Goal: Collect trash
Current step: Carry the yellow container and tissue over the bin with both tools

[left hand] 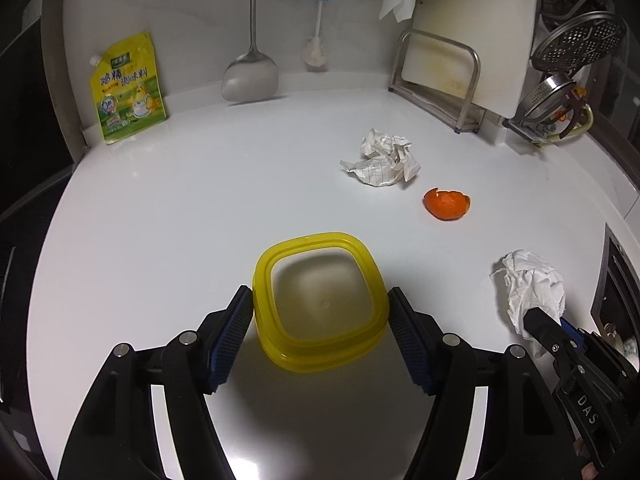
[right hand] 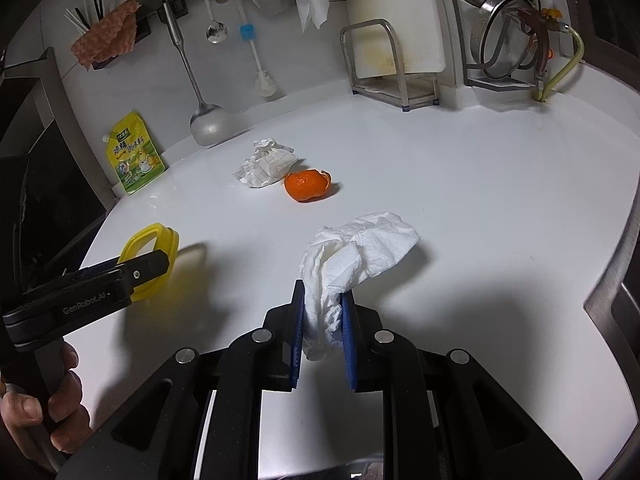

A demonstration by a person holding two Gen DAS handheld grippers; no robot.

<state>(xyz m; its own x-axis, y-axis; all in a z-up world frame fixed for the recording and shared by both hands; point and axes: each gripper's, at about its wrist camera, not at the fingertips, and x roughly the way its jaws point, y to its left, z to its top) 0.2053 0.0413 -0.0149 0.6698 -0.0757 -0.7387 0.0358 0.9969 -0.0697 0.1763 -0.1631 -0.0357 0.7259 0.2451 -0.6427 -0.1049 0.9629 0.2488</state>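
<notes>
The right gripper (right hand: 322,336) has its jaws clenched on a white tissue wad (right hand: 352,256), lifted for disposal. The left gripper (left hand: 320,336) grasps the yellow container (left hand: 320,300) by its sides, steadying it on the bench (left hand: 200,208) as the receptacle. Farther back lie crumpled paper (left hand: 384,158) and orange peel (left hand: 446,204), uncollected.

Both views are sharp but dim; the white desk (left hand: 200,208) shows soft shadows, and fisheye bending darkens the corners.
</notes>
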